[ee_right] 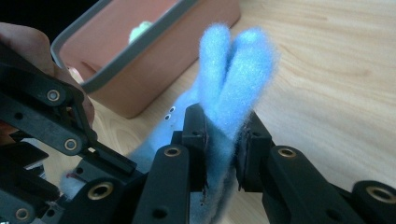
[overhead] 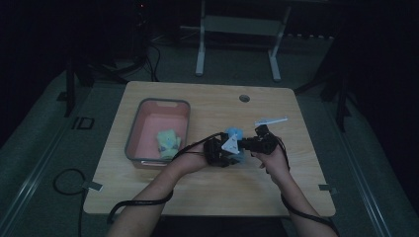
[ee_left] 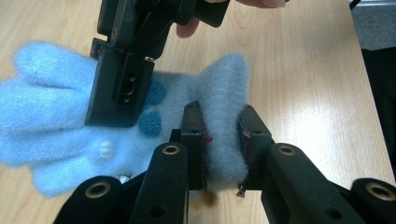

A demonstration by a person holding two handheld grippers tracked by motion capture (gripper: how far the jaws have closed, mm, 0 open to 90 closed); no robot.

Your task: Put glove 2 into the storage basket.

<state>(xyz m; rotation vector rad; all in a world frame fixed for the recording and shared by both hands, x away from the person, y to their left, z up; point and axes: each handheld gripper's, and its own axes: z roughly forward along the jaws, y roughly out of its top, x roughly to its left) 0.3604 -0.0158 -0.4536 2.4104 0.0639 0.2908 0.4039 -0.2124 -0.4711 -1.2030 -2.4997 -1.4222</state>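
A fluffy light-blue glove (overhead: 233,133) with dark-blue dots hangs between both grippers just above the middle of the table. In the left gripper view my left gripper (ee_left: 223,140) is shut on the glove's cuff (ee_left: 224,93). The glove's fingers (ee_left: 42,102) spread to the left there, under the other gripper (ee_left: 121,84). In the right gripper view my right gripper (ee_right: 224,140) is shut on the glove's fingers (ee_right: 238,60), which stick up between its jaws. In the high view the left gripper (overhead: 220,152) and the right gripper (overhead: 253,144) meet at the glove, tip to tip.
A pink tray with a grey rim (overhead: 132,133) stands on the left half of the table, with a green-and-yellow fuzzy item (overhead: 168,141) in it. This tray (ee_right: 140,51) lies close behind the glove. A small white object (overhead: 271,120) lies at the right. Cables trail from both grippers.
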